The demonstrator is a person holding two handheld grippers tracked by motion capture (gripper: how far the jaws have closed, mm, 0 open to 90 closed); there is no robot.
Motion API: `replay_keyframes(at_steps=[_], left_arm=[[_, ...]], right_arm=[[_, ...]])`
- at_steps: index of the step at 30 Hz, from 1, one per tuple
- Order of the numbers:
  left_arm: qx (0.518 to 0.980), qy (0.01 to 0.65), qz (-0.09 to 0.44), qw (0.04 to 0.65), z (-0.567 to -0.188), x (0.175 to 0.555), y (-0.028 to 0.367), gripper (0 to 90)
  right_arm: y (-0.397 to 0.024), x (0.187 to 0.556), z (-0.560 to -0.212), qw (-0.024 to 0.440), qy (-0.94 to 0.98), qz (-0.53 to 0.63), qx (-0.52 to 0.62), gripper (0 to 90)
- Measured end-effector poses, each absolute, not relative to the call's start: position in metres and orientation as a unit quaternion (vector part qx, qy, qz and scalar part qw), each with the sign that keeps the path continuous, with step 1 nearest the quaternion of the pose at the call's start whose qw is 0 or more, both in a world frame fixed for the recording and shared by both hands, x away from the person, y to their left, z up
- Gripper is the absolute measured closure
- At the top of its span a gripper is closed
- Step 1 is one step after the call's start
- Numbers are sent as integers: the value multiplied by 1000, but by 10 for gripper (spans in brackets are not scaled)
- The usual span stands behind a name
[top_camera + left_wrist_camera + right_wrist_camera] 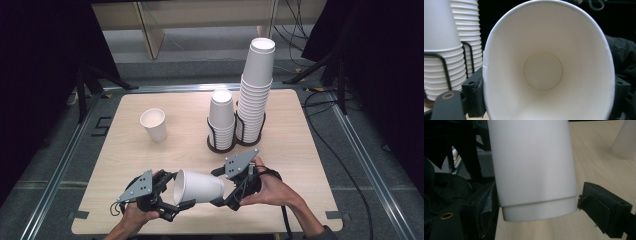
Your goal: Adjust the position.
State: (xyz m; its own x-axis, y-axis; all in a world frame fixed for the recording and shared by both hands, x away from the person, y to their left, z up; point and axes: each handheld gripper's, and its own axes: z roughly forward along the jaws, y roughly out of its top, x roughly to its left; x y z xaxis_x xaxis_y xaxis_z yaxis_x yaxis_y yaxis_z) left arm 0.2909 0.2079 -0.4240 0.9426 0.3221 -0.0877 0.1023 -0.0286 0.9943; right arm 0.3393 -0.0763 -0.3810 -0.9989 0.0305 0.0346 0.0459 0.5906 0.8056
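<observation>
A white paper cup [200, 187] lies on its side in the air over the table's front edge, held between both grippers. My left gripper [176, 191] is at its open mouth. In the left gripper view the cup [544, 72] faces me mouth-on, its rim squeezed oval, and the left gripper [546, 95] has a jaw pressed on each side. My right gripper [220, 186] is at the cup's base. In the right gripper view the cup [534, 170] stands base-first between the jaws of the right gripper [536, 207], which sit against the base.
A single upright paper cup [154, 125] stands at the table's left middle. Two stacks of upside-down cups sit in black wire holders, a short stack [221, 120] and a tall stack [256, 90], at centre right. The wooden table [300, 165] has bare surface to the right.
</observation>
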Motion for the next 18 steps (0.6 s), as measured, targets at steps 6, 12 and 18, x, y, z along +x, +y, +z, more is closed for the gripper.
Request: replay_keyframes(at_steps=[6,12,18], left_arm=[[739,169,99,645,-425,294,208,155],[778,181,113,591,-427,295,203,153],[801,180,125,556,-427,291,196,153]], right_arm=[[-79,339,-376,-27,-894,-447,-19,158],[-63,332,-385,-57,-912,-407,-6,159],[-48,328,-399,-76,-925,-373,0,162]])
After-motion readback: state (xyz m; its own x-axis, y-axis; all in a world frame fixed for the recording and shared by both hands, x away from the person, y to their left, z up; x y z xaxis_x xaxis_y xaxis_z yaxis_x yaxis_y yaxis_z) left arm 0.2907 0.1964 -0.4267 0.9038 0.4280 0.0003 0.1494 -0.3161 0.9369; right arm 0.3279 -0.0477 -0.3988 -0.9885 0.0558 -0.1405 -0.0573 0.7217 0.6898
